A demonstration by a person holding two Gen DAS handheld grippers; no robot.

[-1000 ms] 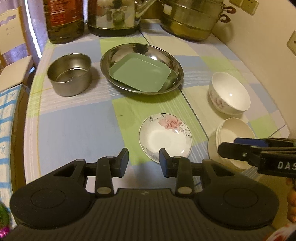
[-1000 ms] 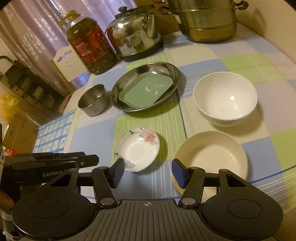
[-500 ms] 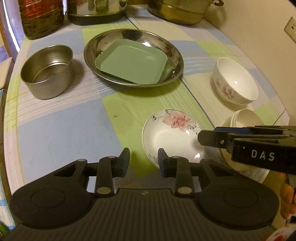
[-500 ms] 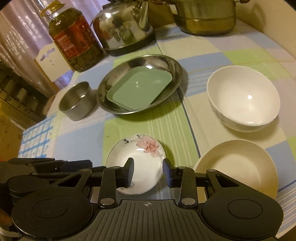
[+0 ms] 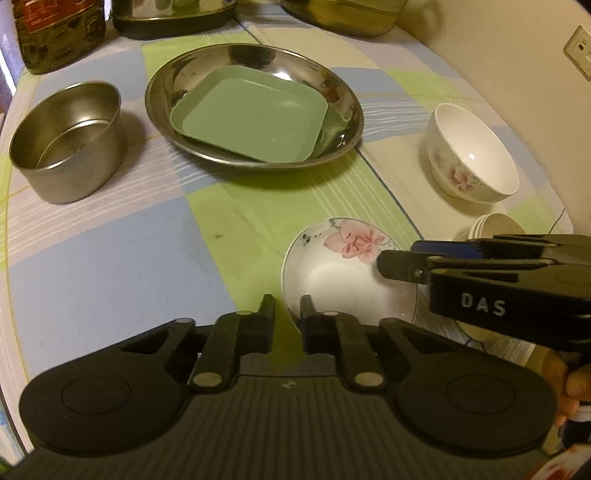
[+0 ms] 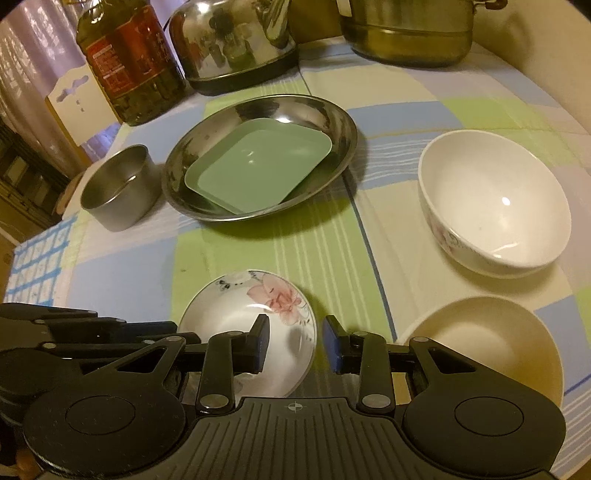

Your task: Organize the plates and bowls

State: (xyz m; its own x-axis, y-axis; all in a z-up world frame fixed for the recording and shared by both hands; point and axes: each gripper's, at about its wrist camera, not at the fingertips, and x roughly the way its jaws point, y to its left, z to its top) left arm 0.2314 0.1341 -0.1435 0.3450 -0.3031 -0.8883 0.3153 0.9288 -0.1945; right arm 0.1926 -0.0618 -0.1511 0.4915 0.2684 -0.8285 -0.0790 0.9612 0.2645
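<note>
- Left wrist view: my left jaws (image 5: 286,310) are pressing together on the near rim of the floral saucer (image 5: 332,273), which is sitting on the desk (image 5: 110,266) right in front of them and looking slightly tipped up.
- My right jaws (image 5: 406,256) are reaching in from the right, over the saucer's far-right side.
- The saucer is round, so no long axis is steering the grip. What is counting is rim against pad.
- Here I am counting one floral saucer, one floral bowl (image 5: 472,166), one cream bowl (image 5: 495,225), one steel dish (image 5: 207,70) with one green square plate (image 5: 251,114) lying inside it, and one steel tin (image 5: 66,136).
- Right wrist view: my right jaws (image 6: 295,345) are standing apart. The saucer's (image 6: 229,306) right rim is lying between them, and neither pad is pressing on it.
- My left jaws (image 6: 177,330) are coming in from the left at the opposite rim, so both hands are flanking the same saucer, and the left is the one gripping.
- The cream bowl (image 6: 487,343) is sitting just to the right of my jaws, and the floral bowl (image 6: 495,206) is beyond it.
- At the back, one oil bottle (image 6: 133,59), one kettle (image 6: 236,37) and one pot (image 6: 406,33) are standing.
</note>
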